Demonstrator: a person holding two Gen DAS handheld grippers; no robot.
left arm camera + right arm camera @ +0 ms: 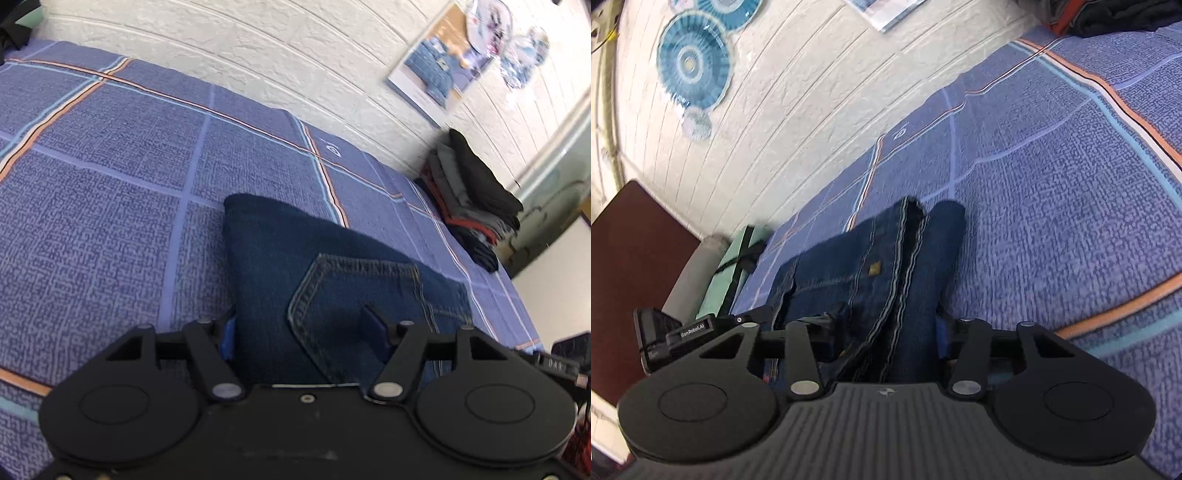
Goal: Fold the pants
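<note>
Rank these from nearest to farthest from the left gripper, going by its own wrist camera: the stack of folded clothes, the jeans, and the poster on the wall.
1. Jeans, between the left gripper's fingers.
2. Stack of folded clothes, right, against the wall.
3. Poster, upper right, on the wall.

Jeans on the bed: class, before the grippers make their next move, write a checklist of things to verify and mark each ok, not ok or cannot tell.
1. Left gripper clamps the jeans: ok, denim fills the jaws.
2. Right gripper clamps them: ok.
3. Jeans folded into a bundle: ok.
4. Layer edges aligned: not ok, hems stagger.
5. Bedsheet caught in the jaws: cannot tell.
6. Clothes stack apart from the jeans: ok.
</note>
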